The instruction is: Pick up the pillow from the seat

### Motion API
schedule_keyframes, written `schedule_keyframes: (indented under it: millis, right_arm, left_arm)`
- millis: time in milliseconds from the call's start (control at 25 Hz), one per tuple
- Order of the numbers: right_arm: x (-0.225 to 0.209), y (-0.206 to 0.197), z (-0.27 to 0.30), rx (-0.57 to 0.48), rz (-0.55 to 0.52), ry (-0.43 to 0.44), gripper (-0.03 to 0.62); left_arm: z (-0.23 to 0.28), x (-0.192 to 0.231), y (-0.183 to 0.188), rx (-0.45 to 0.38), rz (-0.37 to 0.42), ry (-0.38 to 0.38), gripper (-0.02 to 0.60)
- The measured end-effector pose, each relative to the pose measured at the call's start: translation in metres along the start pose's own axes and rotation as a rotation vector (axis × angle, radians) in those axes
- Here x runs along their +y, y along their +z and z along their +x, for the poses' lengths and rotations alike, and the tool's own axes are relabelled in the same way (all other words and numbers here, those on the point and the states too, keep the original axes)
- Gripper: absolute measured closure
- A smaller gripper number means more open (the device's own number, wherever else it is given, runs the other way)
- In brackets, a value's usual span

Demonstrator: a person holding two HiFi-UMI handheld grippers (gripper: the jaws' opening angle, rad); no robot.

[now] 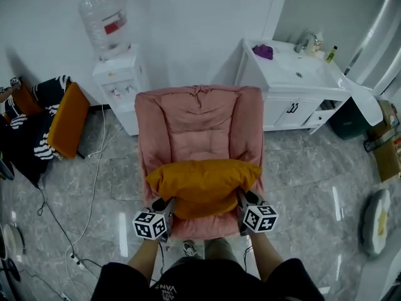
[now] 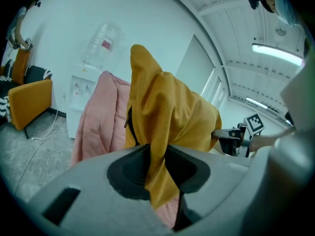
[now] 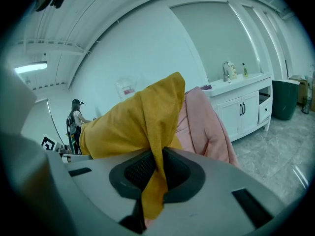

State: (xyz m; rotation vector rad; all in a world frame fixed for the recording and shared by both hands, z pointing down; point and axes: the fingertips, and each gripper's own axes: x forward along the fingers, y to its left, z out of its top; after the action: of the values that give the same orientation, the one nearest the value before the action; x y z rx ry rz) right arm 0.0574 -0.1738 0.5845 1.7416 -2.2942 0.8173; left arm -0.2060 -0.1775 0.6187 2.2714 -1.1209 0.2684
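An orange-yellow pillow hangs stretched between my two grippers, just above the front of the pink padded seat. My left gripper is shut on the pillow's left edge, and the fabric is pinched between its jaws. At the pillow's right edge my right gripper is shut on the cloth in the same way. The far side of the pillow and the seat cushion under it are hidden. In the left gripper view the right gripper shows beyond the pillow.
A water dispenser stands behind the seat at left, and a white sink cabinet at right. An orange chair with striped cloth is at far left. Cables run over the grey tiled floor. A person stands far off.
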Motion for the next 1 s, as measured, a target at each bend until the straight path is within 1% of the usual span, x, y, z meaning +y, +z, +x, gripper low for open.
schedule_keyframes:
  millis: [280,600,800,1000]
  right_arm:
    - [0.010,0.006,-0.029,-0.024,-0.026,-0.003,0.554]
    - [0.030,0.025,-0.060,-0.093,-0.037,0.005,0.556]
    - [0.051,0.054,-0.080,-0.176,-0.081,0.029,0.557]
    - [0.074,0.096,-0.101,-0.297,-0.101,0.056,0.559]
  left_arm:
    - [-0.019,-0.018,0.003,-0.020,0.020,-0.010,0.486]
    - [-0.045,-0.035,0.023,-0.084,0.061,-0.033,0.491]
    - [-0.063,-0.043,0.053,-0.161,0.075,-0.055,0.495]
    - [-0.079,-0.053,0.098,-0.261,0.101,-0.083,0.499]
